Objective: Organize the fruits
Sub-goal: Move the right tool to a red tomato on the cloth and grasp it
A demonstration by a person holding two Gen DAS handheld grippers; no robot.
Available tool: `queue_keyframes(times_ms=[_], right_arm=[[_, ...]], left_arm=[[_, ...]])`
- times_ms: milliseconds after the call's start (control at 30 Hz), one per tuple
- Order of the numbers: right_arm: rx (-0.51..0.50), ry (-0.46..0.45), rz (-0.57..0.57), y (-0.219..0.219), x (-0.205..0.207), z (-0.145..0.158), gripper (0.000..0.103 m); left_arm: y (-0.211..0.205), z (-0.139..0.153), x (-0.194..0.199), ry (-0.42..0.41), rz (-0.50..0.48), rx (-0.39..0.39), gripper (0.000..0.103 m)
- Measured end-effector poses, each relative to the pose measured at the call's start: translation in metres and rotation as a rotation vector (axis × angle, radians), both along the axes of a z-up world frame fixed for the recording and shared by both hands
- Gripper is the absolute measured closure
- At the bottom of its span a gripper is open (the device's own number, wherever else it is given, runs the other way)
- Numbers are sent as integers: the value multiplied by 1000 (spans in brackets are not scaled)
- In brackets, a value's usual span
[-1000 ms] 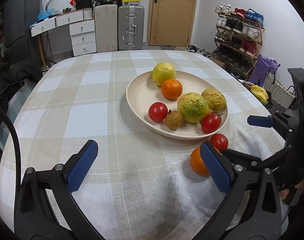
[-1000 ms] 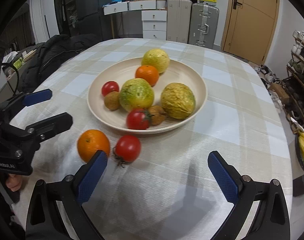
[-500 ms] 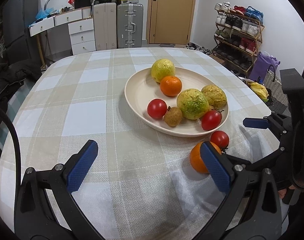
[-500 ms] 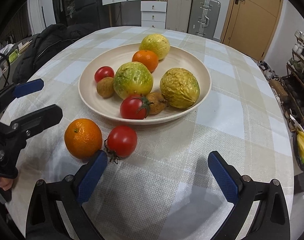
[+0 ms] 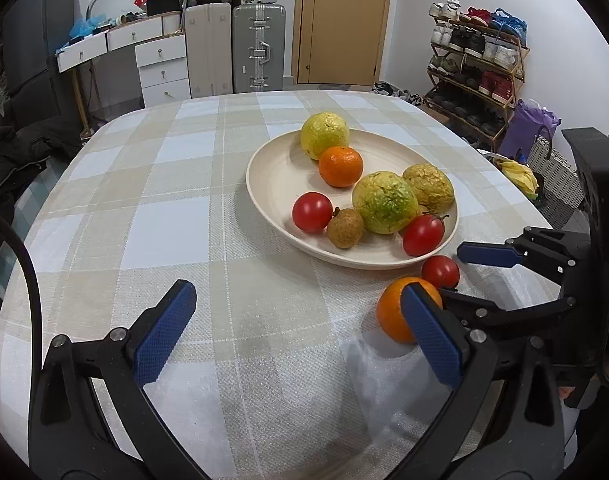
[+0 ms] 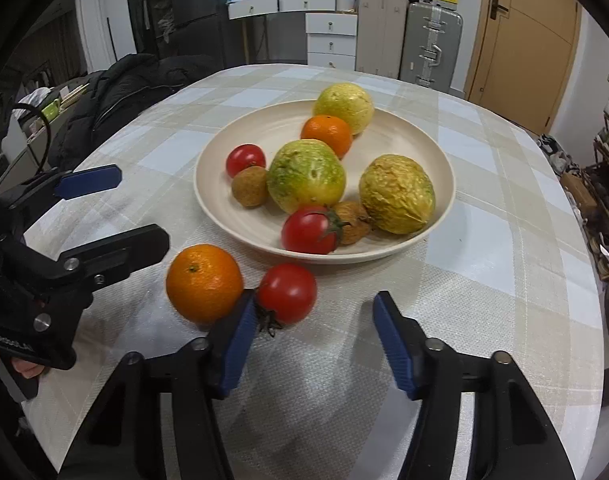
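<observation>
Closing partway, the right gripper is straddling bare tablecloth, jaws still apart and pinching nothing, its left pad beside the loose tomato and orange near the plate's front rim. Left gripper is hovering, spread wide.

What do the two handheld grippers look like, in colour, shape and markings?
Both are matte black plastic frames with silver screws and two long fingers that end in flat, textured blue pads. The left gripper has a black cable looping at its side and small white lettering on its body, too small to read. The right gripper looks the same in build.
</observation>
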State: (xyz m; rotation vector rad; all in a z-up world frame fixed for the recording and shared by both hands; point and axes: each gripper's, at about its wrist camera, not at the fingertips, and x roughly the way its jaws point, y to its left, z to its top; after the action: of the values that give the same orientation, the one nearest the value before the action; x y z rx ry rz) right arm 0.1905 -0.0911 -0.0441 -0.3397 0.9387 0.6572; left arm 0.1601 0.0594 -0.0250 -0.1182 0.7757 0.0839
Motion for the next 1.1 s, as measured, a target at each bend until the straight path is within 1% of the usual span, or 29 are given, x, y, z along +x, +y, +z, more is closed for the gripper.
queue_keyframes(times_ms=[33,100,133,467,633,800,1000,1100], right_arm=[[2,1,6,1,-2,1,52],[27,17,24,0,-4,2,72],[53,36,38,0,-5,4,73],[60,-3,40,-6,-13,15,74],[94,4,45,-15,-15,27,74],[105,-27,45,-17,-19,39,74],[117,-46,34,-18,-20,44,74],[120,-49,20,-22,-17,45,74]], left_arm=[[-1,0,0,0,-1,1,1],[-1,0,0,1,-4,4,1],[-1,0,0,0,-5,5,1],[-5,0,-1,5,-15,0,1],[-9,-1,0,13,-31,9,1],[-16,-2,0,19,-60,16,1],[-29,-5,0,48,-123,-41,1],[-37,-9,1,63,-144,-37,1]])
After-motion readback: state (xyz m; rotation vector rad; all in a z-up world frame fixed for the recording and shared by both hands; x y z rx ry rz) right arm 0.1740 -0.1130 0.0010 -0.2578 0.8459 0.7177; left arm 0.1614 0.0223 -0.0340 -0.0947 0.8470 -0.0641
